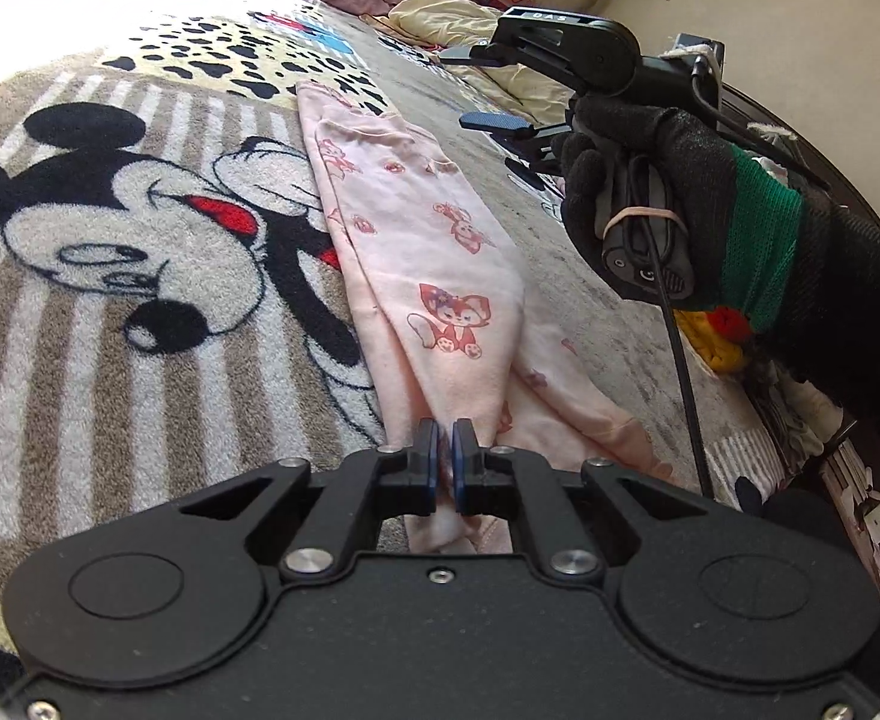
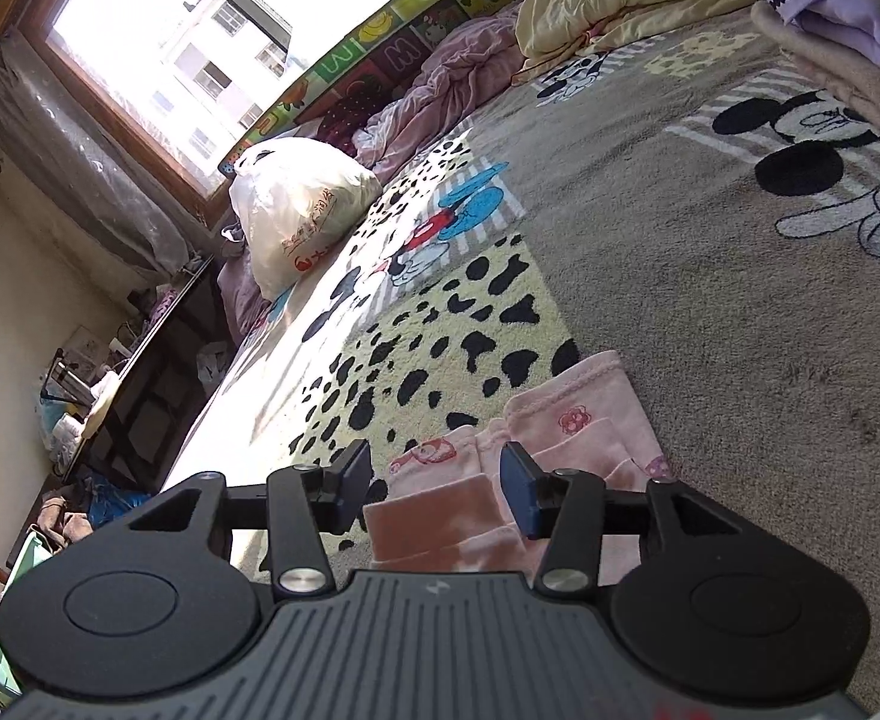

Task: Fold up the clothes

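Pink children's trousers (image 1: 422,276) with a fox print lie stretched out on the Mickey Mouse blanket (image 1: 140,252). My left gripper (image 1: 446,450) is shut on the near end of the trousers, with pink cloth pinched between its blue pads. My right gripper (image 1: 482,87) shows at the upper right of the left wrist view, open, held above the far end of the trousers by a black-gloved hand (image 1: 638,198). In the right wrist view the right gripper (image 2: 437,480) is open just over the trouser cuffs (image 2: 536,438), not touching them.
A white plastic bag (image 2: 296,204) sits by the window. Crumpled pink and cream bedding (image 2: 590,6) lies along the far edge. Folded purple clothes (image 2: 848,6) are stacked at the upper right. A dark table (image 2: 128,396) stands beside the bed.
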{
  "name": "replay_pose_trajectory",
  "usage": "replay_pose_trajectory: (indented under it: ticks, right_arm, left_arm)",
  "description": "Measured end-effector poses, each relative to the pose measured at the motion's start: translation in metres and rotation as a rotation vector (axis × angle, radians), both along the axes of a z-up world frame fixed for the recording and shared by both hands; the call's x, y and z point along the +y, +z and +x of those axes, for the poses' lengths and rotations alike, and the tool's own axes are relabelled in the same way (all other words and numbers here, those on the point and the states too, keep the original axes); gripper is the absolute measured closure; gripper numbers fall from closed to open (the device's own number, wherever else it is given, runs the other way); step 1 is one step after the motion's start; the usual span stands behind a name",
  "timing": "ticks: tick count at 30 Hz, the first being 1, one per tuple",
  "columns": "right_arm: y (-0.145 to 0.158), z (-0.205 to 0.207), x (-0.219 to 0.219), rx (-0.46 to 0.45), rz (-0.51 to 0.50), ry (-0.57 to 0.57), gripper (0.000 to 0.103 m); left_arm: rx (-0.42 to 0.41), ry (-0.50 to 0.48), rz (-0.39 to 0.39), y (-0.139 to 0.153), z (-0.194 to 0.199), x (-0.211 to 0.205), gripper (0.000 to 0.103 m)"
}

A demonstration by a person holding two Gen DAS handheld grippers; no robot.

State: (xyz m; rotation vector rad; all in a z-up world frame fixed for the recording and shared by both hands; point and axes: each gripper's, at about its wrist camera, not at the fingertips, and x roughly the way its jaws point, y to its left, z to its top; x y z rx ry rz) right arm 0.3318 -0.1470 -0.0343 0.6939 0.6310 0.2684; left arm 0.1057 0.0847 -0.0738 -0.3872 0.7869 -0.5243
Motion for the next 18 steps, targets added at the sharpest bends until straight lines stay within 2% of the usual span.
replay_pose_trajectory:
  ticks: [4,7,12,14,16,18]
  right_arm:
    - [0.000,-0.021,-0.009,-0.014,-0.043,0.059,0.049]
    - [-0.004,-0.051,-0.011,-0.041,-0.124,0.137,0.049]
    - [-0.004,-0.115,-0.011,-0.179,-0.268,0.256,0.051]
    - [0.000,-0.135,-0.008,-0.237,-0.312,0.311,0.051]
    - [0.003,-0.146,-0.002,-0.253,-0.341,0.386,0.051]
    - [0.000,-0.144,0.003,-0.204,-0.356,0.448,0.053]
  left_arm:
    - [0.003,0.012,0.004,0.001,-0.002,0.002,0.098]
    - [0.002,0.011,0.018,0.001,-0.002,0.001,0.098]
    - [-0.015,0.036,0.054,0.005,0.003,0.001,0.098]
    - [-0.067,0.074,0.075,0.012,0.000,0.004,0.098]
    - [-0.126,0.091,0.061,0.018,-0.003,0.007,0.098]
    - [-0.179,0.092,0.057,0.022,-0.005,0.005,0.098]
